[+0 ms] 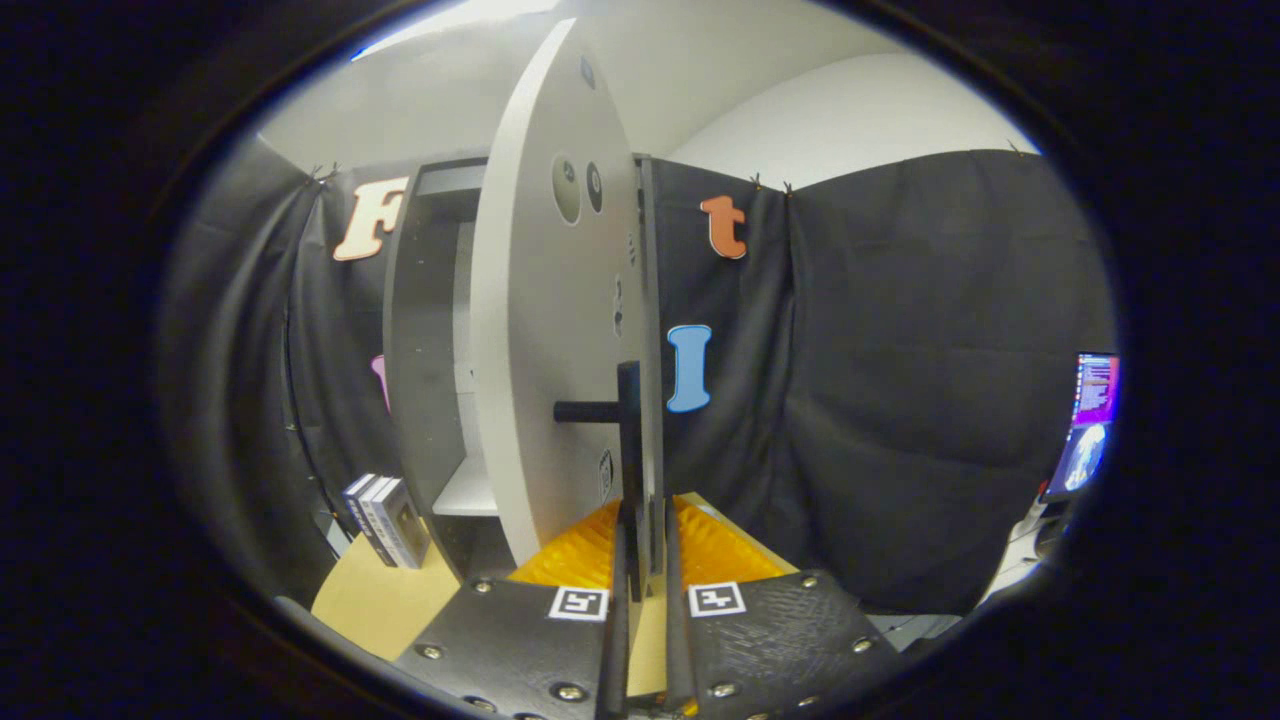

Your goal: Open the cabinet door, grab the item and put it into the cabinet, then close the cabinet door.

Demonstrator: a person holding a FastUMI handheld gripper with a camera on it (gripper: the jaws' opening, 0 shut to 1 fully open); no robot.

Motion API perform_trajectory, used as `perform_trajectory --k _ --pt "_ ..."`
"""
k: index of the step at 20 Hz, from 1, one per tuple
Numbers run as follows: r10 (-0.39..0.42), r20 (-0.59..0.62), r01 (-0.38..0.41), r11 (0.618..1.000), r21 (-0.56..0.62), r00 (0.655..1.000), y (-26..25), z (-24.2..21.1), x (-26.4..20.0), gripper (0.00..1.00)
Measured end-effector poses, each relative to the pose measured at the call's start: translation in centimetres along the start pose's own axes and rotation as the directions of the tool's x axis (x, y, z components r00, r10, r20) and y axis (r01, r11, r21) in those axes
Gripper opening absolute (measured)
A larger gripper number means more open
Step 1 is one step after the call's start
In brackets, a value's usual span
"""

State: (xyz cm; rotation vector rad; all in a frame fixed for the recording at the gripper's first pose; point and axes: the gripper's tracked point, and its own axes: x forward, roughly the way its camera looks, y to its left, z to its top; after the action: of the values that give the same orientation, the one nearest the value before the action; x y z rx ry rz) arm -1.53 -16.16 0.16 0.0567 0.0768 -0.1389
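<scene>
1. My gripper (640,560) sits at the bottom centre of the frame, fingers drawn narrow around the lower end of the dark bar handle (629,440). The gap looks pinched onto it, though I cannot tell whether both pads truly press.
2. The handle stands upright on a short peg from the cabinet door (545,330), mid-frame, just above my fingertips.
3. The door is swung partly open, edge-on to me; the open cabinet (425,340) and a pale shelf (468,490) show left of centre.
4. The item, which I take to be the small boxes (385,520), stands at lower left on a tan surface (375,600) beside the cabinet.
5. I judge the door rigid and light on its hinges; the boxes stiff and light, best pinched across their narrow faces.
6. My tool points level and forward, fingers vertical.
</scene>
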Motion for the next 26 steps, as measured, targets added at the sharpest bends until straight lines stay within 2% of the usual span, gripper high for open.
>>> perform_trajectory --k 6,9,13,18,26 --pt "0.043 -0.012 -0.043 0.999 -0.018 0.999 -3.0 -0.6 1.0 0.15" --pt "0.042 -0.007 -0.043 0.999 -0.015 0.999 -5.9 -0.3 1.2 0.08" --pt "0.086 -0.008 -0.086 0.996 0.028 0.996 -8.1 -0.3 1.9 0.08" --pt "0.142 -0.014 -0.142 0.99 0.005 0.99 -9.2 -0.1 2.4 0.08" --pt "0.159 -0.047 -0.158 0.987 0.025 0.986 -11.0 0.1 2.7 0.1"
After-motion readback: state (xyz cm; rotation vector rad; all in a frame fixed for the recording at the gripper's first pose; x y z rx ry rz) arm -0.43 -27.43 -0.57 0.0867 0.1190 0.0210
